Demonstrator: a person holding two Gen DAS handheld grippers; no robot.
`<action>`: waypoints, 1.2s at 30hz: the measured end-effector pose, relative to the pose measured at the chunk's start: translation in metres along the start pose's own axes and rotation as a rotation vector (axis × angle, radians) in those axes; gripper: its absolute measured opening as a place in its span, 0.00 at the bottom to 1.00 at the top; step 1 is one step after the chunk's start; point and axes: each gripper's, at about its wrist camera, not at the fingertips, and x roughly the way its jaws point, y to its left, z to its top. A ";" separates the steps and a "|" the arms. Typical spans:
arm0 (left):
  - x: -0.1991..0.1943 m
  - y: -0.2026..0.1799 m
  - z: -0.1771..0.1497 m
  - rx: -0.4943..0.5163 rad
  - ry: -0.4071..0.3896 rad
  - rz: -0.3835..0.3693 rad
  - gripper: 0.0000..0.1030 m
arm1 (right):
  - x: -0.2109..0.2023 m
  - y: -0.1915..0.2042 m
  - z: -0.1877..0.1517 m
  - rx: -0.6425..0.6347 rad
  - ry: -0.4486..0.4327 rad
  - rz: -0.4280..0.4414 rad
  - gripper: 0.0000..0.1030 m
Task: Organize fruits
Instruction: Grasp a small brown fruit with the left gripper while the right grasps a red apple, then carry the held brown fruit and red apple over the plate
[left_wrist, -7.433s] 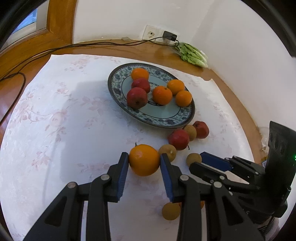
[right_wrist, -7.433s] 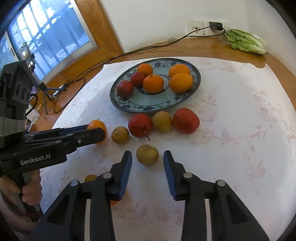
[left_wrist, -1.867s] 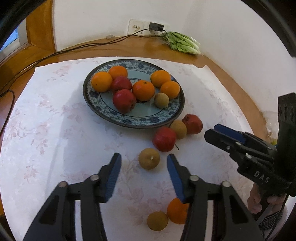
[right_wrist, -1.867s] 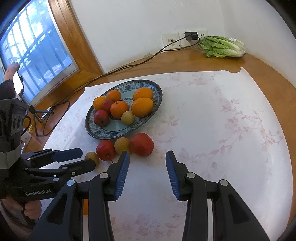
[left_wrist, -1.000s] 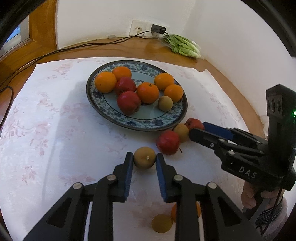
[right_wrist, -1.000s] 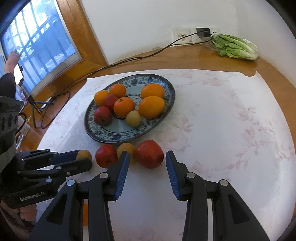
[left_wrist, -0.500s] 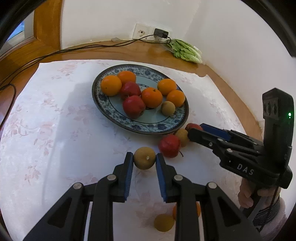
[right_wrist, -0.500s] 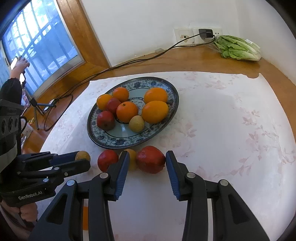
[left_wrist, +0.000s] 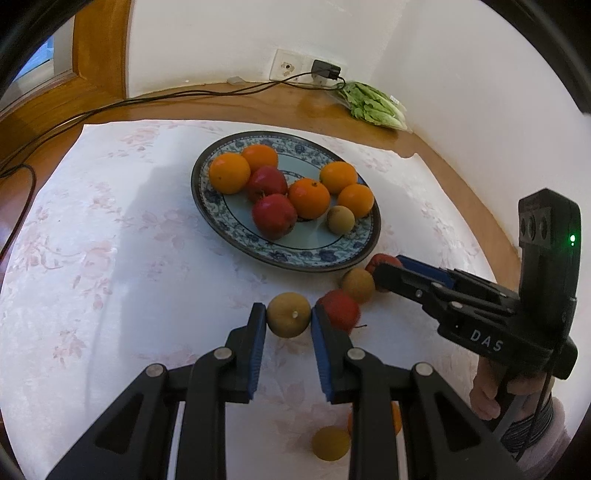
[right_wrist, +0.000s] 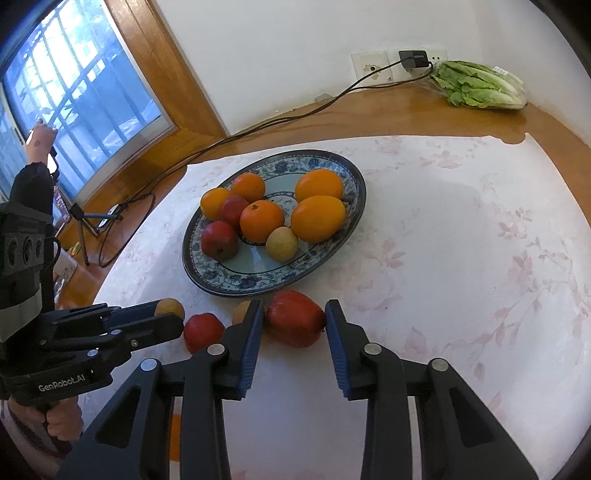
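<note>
Left wrist view: my left gripper (left_wrist: 288, 320) has its ribbed blue pads pressed on either side of a round, matte tan-brown fruit (left_wrist: 288, 314) with a pale stem dimple; whether it rests on the cloth or hangs just above it, I cannot tell. Just right of it lies a glossy red apple (left_wrist: 340, 309), then another tan fruit (left_wrist: 358, 284). Farther off sits the oval blue-patterned ceramic plate (left_wrist: 317, 254), carrying smooth oranges, two red apples and one tan fruit. Near me, on the white floral cloth (left_wrist: 110, 258), lie a small yellow-brown fruit (left_wrist: 330, 443) and an orange partly hidden behind my finger. My right gripper (left_wrist: 391, 266) reaches in from the right.

Right wrist view: my right gripper (right_wrist: 294, 320) stands open, its fingers bracketing a large, shiny, oblong red apple (right_wrist: 294, 323) that lies on the cloth just near the plate rim (right_wrist: 258, 290), pads at its sides, not clamped. At far right on the wooden tabletop lies a bagged leafy lettuce (right_wrist: 480, 88).
</note>
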 end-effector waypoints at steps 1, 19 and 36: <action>-0.001 0.000 0.000 0.001 -0.001 0.001 0.25 | -0.001 0.000 0.000 0.001 -0.003 -0.003 0.34; -0.013 0.001 0.006 -0.004 -0.038 0.018 0.25 | -0.027 0.006 0.002 -0.011 -0.064 -0.017 0.34; -0.011 0.011 0.031 -0.017 -0.075 0.039 0.25 | -0.027 0.024 0.013 -0.053 -0.083 -0.012 0.34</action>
